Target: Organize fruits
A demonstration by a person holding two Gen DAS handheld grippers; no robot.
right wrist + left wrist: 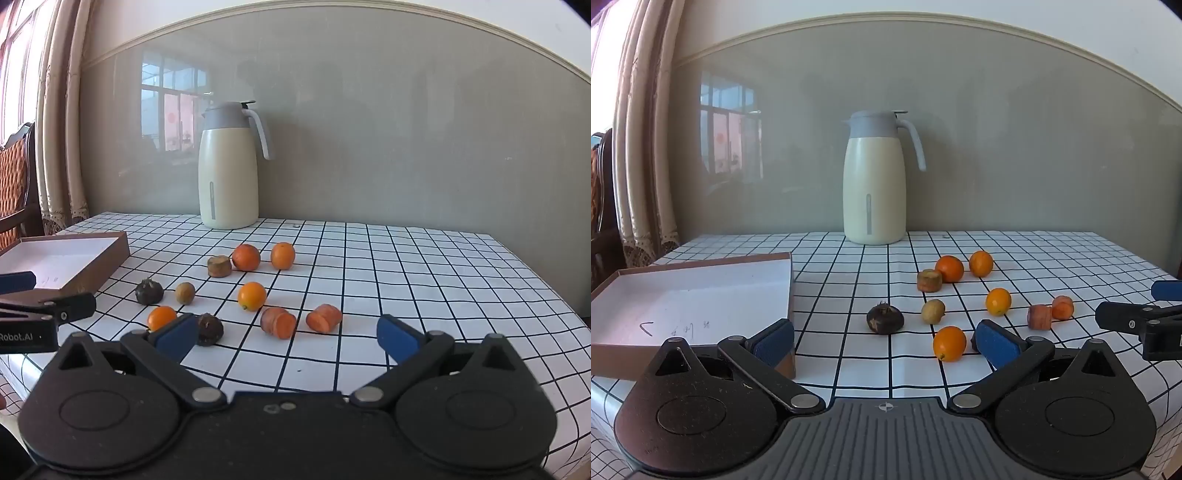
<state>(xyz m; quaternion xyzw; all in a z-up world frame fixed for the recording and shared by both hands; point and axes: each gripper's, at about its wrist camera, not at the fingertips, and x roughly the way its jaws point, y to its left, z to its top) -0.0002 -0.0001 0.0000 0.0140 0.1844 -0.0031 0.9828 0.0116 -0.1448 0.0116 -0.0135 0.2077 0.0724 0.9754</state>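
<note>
I hold both left gripper and right gripper fingers spread, empty, near scattered fruit; box waits left.

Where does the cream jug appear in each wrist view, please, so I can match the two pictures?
Left wrist view: the jug stands centre, at the table's far edge against the wall.
Right wrist view: the jug stands left of centre, at the same far edge.
Shared landmark: the open box, at the left on the table in both.
</note>
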